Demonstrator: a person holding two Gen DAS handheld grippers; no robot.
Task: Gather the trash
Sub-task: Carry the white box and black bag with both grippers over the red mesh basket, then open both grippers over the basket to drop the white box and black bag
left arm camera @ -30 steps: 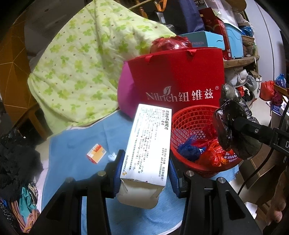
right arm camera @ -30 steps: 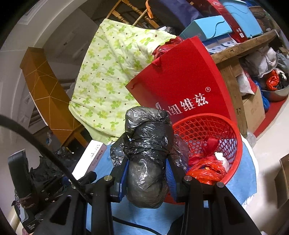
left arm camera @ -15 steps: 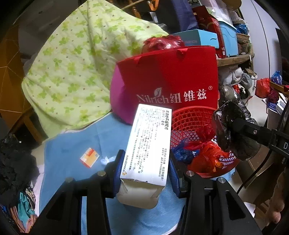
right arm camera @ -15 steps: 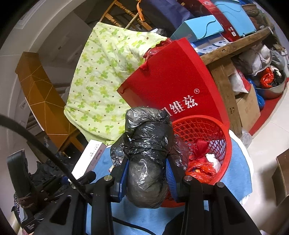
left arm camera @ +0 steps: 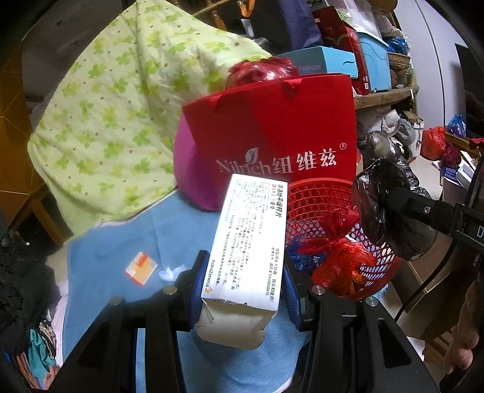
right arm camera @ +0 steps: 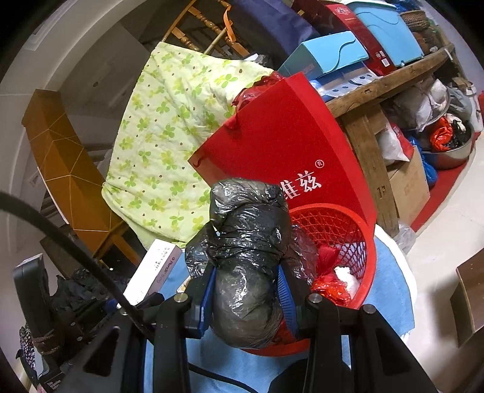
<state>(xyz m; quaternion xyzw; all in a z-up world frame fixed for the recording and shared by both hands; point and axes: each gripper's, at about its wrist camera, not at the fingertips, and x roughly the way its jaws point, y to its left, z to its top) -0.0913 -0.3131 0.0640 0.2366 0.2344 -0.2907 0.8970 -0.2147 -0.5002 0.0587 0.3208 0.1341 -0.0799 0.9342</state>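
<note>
Left hand-held gripper (left arm camera: 243, 290) clamping one white box (left arm camera: 248, 245), right hand-held gripper (right arm camera: 248, 294) clamping one black bag (right arm camera: 246, 257), one red basket (right arm camera: 367, 241)

1. You have a green clover-print quilt (left arm camera: 121, 121) draped at the back left, over a wooden chair (right arm camera: 208, 27).
2. A red paper bag (left arm camera: 272, 127) stands upright in front of it, white lettering facing you.
3. A magenta cushion (left arm camera: 189, 172) sits just beside that bag, on its left.
4. A blue cloth (left arm camera: 121, 241) covers the surface below.
5. To your right, a wooden shelf (right arm camera: 393, 81) carries a light-blue box (right arm camera: 329, 51).
6. Under it stands a cardboard box (right arm camera: 408, 184).
</note>
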